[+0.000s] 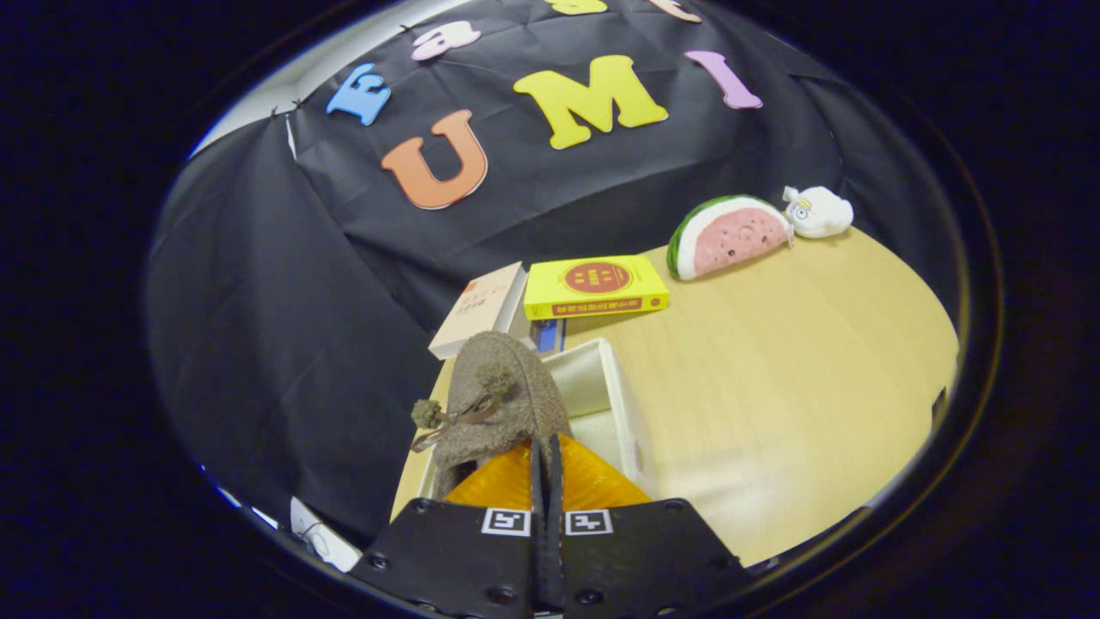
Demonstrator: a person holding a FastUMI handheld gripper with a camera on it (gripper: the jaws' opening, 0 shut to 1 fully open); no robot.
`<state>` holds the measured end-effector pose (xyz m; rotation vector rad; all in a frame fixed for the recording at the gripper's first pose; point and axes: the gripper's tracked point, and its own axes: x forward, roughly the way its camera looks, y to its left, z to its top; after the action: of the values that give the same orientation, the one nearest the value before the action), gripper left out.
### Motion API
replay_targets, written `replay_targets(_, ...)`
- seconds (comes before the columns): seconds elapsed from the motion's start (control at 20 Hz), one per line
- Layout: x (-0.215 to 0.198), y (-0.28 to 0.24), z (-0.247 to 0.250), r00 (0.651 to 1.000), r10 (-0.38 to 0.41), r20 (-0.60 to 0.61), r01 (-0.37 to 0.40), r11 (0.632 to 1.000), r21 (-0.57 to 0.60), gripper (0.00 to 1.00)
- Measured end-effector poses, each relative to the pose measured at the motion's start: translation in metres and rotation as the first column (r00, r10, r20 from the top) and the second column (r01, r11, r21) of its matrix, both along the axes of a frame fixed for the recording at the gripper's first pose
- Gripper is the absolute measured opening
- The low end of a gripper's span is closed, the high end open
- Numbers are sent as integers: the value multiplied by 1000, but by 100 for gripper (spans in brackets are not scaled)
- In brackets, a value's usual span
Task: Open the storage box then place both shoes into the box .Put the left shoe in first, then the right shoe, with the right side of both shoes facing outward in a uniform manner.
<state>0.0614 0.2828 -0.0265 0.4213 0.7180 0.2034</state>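
Gripper (545, 468) fingers are lying nearly closed, pinching the rim of the brown felt shoe (503, 404), which is hanging toe-up just ahead of them. Landmark: white storage box (601, 391), lid already off, sitting directly beyond and beneath the shoe on the wooden table (773, 387). Beyond the box, a yellow book (595, 286) and a pale book (479, 309) are lying; farther past it, a watermelon plush (730, 236) and a small white plush (818, 211). Judgement: a shoe is being carried to the box; which shoe, cannot tell. Next move is calling for lowering it inside, right side outward, then releasing.
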Motion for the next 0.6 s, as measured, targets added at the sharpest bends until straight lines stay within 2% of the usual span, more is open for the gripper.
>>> replay_targets(0.25, 1, -8, -4, 996, -88, 23, 89, 996, -28, 0)
replay_targets(0.6, -1, -20, -16, 992, -125, 24, 126, 991, -51, 3)
